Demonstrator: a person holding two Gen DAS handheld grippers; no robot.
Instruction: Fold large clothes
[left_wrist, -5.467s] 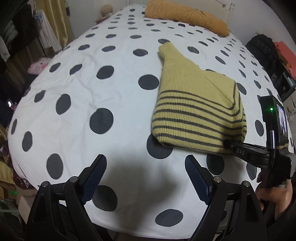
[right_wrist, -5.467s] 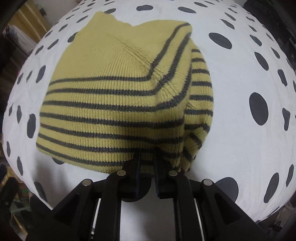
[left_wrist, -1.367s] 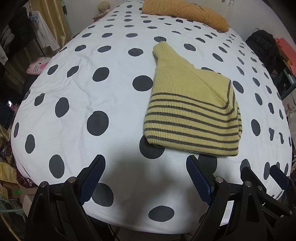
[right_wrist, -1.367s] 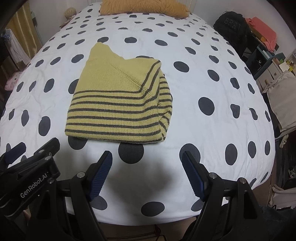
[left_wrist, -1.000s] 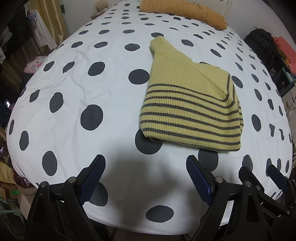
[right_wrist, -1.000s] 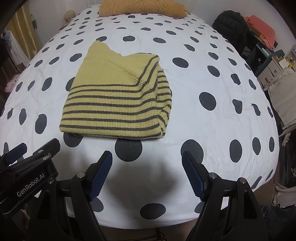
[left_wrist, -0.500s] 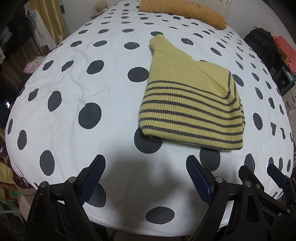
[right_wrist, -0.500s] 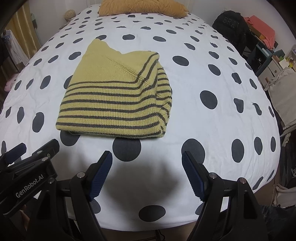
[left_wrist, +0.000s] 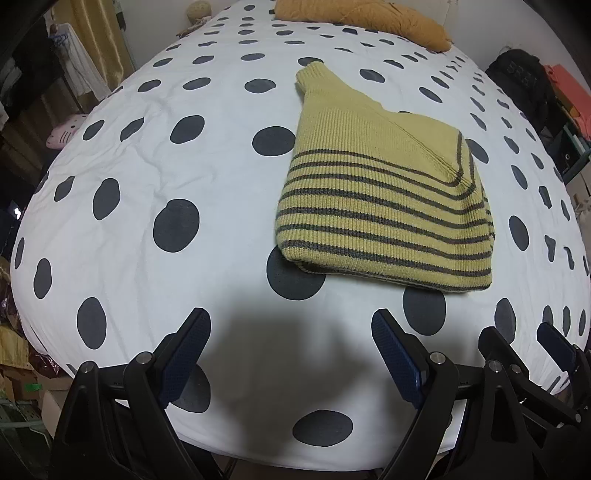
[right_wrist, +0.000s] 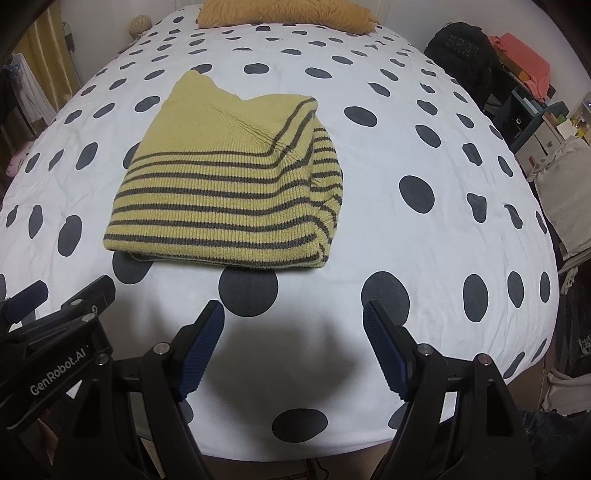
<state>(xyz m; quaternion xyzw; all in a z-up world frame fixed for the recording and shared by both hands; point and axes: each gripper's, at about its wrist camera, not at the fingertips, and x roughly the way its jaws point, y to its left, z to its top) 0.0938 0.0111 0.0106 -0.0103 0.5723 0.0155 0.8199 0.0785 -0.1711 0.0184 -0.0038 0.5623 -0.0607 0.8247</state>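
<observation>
Your left gripper (left_wrist: 290, 341) sits released at the bottom of its frame, fingers spread wide above the dotted bedsheet (left_wrist: 147, 192), grasping nothing. Your right gripper (right_wrist: 293, 334) is likewise spread and empty, low in its frame. The folded striped sweater (right_wrist: 229, 188) lies flat on the sheet, center-left in the right view, right of center in the left view (left_wrist: 380, 206), apart from both grippers.
</observation>
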